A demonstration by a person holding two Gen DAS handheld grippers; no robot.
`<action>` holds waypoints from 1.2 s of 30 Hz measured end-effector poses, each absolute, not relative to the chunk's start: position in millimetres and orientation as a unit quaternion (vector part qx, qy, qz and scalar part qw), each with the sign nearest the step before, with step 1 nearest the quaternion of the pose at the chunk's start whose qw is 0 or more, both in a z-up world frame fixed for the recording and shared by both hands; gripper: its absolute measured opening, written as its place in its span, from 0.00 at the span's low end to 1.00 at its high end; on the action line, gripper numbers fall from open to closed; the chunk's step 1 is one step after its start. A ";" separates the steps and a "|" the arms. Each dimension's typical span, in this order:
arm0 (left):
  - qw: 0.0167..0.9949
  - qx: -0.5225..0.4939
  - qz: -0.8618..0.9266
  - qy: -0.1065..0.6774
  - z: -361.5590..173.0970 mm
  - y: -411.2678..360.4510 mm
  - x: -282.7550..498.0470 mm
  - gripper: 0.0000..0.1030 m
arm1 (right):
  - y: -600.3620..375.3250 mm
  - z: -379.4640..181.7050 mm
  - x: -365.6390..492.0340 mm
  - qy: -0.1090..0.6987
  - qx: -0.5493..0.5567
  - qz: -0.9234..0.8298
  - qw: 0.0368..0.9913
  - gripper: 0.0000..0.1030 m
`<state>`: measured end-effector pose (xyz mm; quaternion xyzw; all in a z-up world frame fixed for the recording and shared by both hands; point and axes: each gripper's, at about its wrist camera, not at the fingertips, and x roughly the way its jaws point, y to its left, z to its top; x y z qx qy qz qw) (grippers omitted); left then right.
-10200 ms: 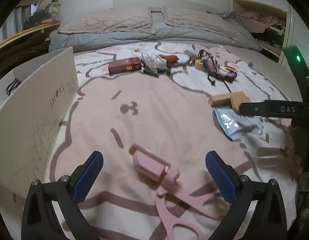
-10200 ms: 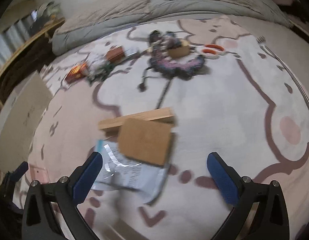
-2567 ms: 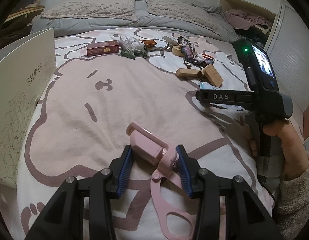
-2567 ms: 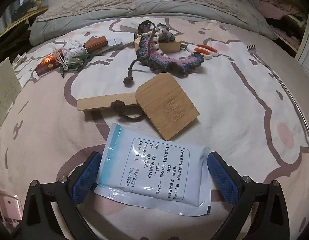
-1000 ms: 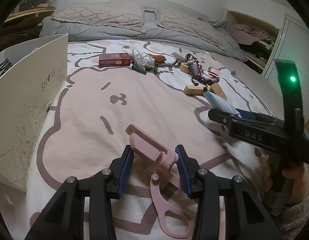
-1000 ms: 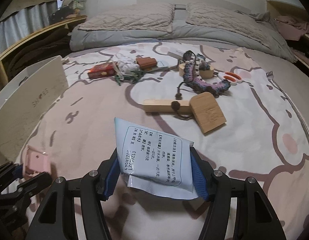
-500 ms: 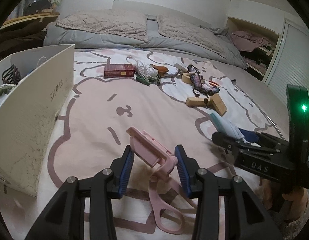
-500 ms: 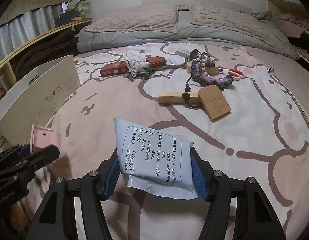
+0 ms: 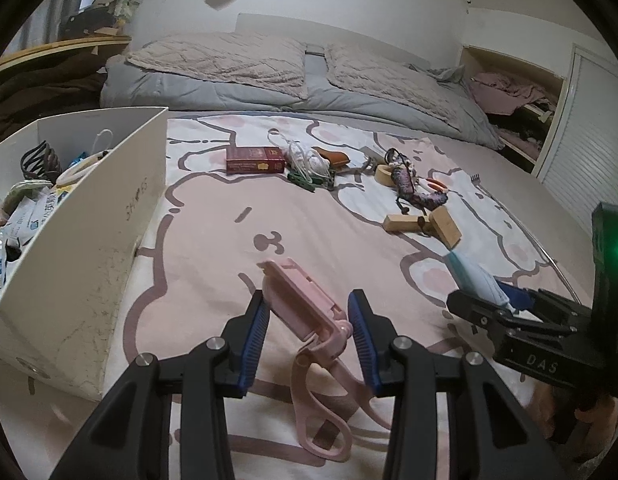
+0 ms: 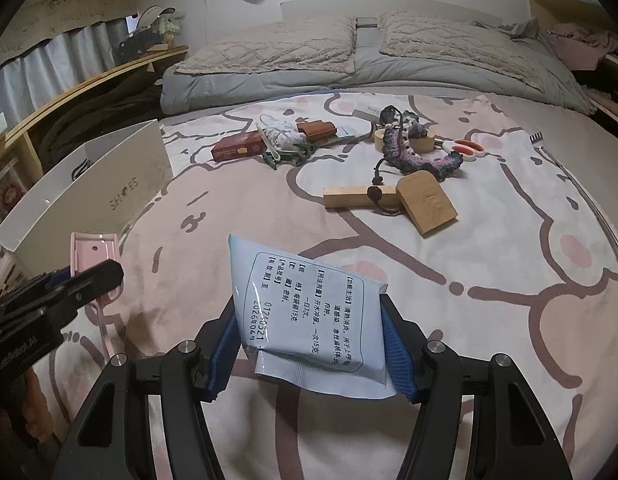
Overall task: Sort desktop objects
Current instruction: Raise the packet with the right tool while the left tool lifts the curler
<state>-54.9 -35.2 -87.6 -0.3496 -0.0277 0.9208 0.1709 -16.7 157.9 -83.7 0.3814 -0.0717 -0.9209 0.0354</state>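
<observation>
Fingers of the left gripper [image 9: 309, 334] pinch a pink plastic clamp-like tool [image 9: 305, 312] above the patterned bed sheet [image 9: 213, 240], right of the white cardboard box [image 9: 89, 240]. Right gripper [image 10: 309, 354] fingers pinch a pale blue printed sachet [image 10: 305, 308].

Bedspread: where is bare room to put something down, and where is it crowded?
Free: the wide pink patch of the bedspread between the white box and the wooden blocks. Crowded: the strip near the pillows, from the red box to the scissors.
</observation>
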 end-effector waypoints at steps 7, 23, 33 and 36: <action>0.169 -0.336 0.926 -0.031 -77.6 -38.4 -51.9 0.37 | 157.4 -75.9 -13.1 -0.076 0.369 -0.925 0.037 0.63; 0.181 -0.321 0.929 -0.033 -64.0 -40.7 -44.2 0.06 | 152.1 -62.2 -6.9 -0.073 0.358 -0.930 0.035 0.63; 0.171 -0.360 0.916 -0.043 -79.1 -43.5 -53.6 0.09 | 148.9 -62.8 -2.8 -0.072 0.361 -0.929 0.037 0.63; 0.167 -0.376 0.911 -0.041 -89.3 -42.1 -59.9 0.37 | 148.4 -64.4 -3.1 -0.072 0.362 -0.928 0.038 0.63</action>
